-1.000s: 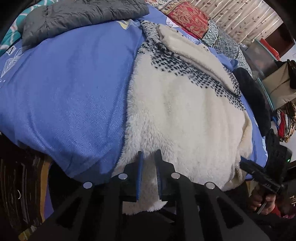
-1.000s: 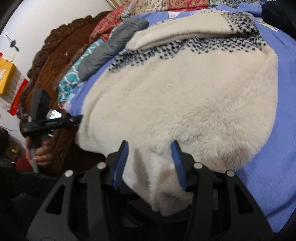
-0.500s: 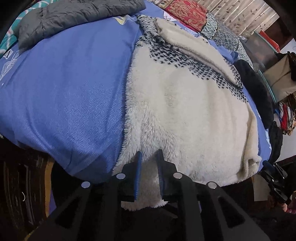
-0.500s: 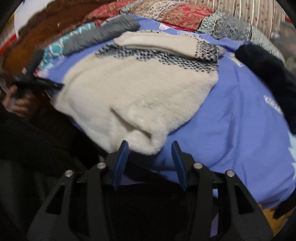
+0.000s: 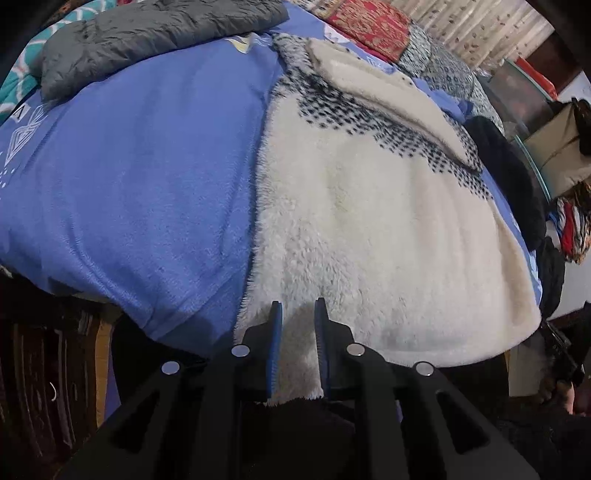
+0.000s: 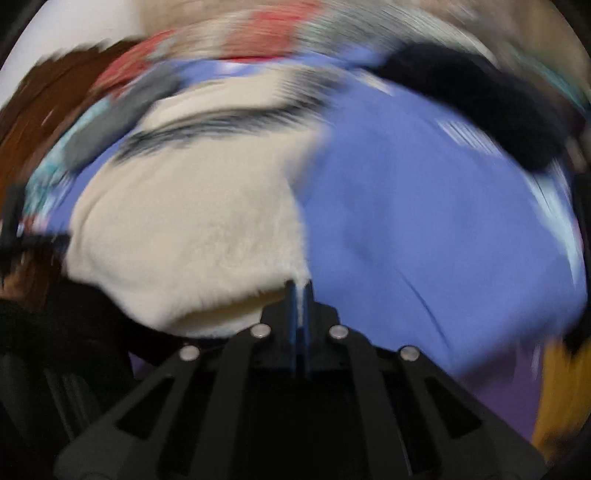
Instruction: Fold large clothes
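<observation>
One cream fleece garment [image 5: 369, 229] lies spread on a blue bedspread [image 5: 129, 166], its long axis running from the near hem, which hangs over the bed's edge, to the far end with the black-speckled band and a sleeve folded across. The left gripper [image 5: 297, 314] sits at the near left corner of that hem, its jaws clamped on the fleece, which fills the narrow gap between them. The right gripper [image 6: 298, 291] is at the near right corner (its view is heavily blurred), jaws closed together with a sliver of cream pile pinched between the blue pads. So the garment stretches straight away from both grippers, each about equally close to its own corner; the fold likely carries the hem toward the far band. Beyond lie a grey quilt [image 5: 147, 33] and a dark garment [image 5: 513, 177].
</observation>
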Available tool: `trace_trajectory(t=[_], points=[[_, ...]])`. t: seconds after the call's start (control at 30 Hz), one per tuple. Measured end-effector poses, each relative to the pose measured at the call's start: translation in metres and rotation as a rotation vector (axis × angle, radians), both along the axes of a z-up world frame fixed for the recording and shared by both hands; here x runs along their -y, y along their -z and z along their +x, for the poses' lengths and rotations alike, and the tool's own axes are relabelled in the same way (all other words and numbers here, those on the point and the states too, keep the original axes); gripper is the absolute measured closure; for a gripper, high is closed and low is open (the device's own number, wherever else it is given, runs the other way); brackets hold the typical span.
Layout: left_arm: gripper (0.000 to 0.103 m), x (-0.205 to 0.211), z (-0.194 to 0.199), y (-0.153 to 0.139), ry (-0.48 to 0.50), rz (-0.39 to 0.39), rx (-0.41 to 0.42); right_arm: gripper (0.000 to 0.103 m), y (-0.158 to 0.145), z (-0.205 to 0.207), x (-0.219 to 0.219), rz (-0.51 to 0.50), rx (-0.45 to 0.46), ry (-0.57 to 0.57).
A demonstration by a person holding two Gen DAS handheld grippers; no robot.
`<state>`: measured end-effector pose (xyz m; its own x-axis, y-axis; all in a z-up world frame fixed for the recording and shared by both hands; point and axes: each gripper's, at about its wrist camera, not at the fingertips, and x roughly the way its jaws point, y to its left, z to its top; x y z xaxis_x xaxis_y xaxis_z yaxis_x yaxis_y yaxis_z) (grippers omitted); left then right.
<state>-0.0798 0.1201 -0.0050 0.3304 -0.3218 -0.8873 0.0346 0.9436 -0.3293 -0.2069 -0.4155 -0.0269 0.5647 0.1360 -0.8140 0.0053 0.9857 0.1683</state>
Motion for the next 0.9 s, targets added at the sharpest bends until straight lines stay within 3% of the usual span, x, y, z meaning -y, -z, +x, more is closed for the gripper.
trace_trajectory(t=[0.17, 0.33, 0.57, 0.8, 0.9], points=[[0.062, 0.009, 0.0, 0.006, 0.052, 0.036, -0.012, 0.103, 0.038, -0.021, 0.034, 0.089, -0.119, 0.133], [0.061, 0.005, -0.004, 0.001, 0.056, 0.045, -0.008, 0.103, 0.024, -0.024, 0.044, 0.209, -0.013, 0.133], [0.044, -0.009, -0.01, 0.0, 0.017, 0.044, -0.01, 0.103, -0.002, 0.006, 0.029, 0.294, 0.088, 0.085], [0.028, -0.012, -0.017, 0.01, 0.027, 0.006, -0.042, 0.103, 0.003, 0.026, -0.001, 0.496, 0.052, 0.037], [0.027, -0.007, -0.013, 0.014, 0.032, 0.063, -0.045, 0.1, 0.005, 0.031, -0.007, 0.567, 0.041, 0.035]])
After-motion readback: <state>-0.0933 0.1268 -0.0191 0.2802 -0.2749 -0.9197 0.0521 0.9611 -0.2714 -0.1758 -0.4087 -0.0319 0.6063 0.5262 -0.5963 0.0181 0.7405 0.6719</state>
